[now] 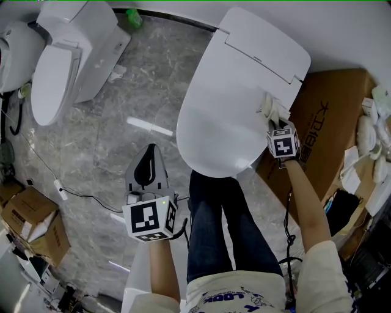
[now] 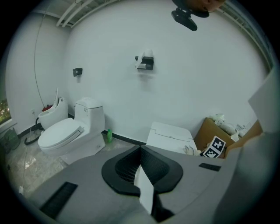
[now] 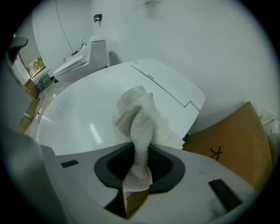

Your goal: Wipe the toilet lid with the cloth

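The white toilet lid is closed and fills the middle of the head view. A crumpled white cloth lies on the lid's right rear part, near the hinge. My right gripper is shut on the cloth and presses it to the lid. In the right gripper view the cloth bunches out of the shut jaws of my right gripper onto the glossy lid. My left gripper hangs over the floor left of the bowl, shut on nothing. The left gripper view shows the lid from a distance.
A second toilet stands at the far left, with a green bottle by the wall. A large cardboard box sits right of the toilet. Small boxes and a cable lie on the marble floor. The person's legs stand before the bowl.
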### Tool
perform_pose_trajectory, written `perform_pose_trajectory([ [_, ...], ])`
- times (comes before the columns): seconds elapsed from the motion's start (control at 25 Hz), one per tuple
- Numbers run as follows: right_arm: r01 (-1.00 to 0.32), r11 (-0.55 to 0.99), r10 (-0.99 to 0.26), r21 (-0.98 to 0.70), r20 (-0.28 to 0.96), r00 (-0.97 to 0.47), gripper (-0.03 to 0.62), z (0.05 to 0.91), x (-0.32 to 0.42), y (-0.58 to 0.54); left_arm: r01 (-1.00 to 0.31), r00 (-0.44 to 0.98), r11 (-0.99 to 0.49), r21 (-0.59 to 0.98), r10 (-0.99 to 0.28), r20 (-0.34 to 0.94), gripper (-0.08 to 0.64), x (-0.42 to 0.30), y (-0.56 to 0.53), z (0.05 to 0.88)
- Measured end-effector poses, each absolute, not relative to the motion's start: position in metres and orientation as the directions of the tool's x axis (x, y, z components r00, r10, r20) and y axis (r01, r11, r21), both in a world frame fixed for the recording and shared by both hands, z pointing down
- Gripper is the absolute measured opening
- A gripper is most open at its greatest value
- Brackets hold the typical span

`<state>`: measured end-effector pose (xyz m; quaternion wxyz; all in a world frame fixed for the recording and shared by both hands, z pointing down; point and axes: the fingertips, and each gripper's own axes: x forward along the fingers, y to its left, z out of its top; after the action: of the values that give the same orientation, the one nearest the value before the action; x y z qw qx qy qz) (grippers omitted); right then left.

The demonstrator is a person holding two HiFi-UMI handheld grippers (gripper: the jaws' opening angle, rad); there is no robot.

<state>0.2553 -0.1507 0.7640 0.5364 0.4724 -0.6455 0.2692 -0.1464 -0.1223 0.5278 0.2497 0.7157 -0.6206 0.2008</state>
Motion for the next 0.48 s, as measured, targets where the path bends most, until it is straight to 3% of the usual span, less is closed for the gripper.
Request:
perform_pose_trajectory([
  [0.28,-0.916,0.383,-0.307,0.119,0.952,-0.005,0.080,0.764,0.236,-0.116,-0.990,0.140,-0.091,0.111,-0.788,0.600,0.003,-0.150,-0.107,0.526],
  [0.48,-0.958,0.277,-0.316,0.071,0.949,-0.021,0.080,0.763,0.222,-0.092,-0.990,0.134,-0.081,0.115,-0.791,0.597,0.003,-0.148,-0.097,0.523],
])
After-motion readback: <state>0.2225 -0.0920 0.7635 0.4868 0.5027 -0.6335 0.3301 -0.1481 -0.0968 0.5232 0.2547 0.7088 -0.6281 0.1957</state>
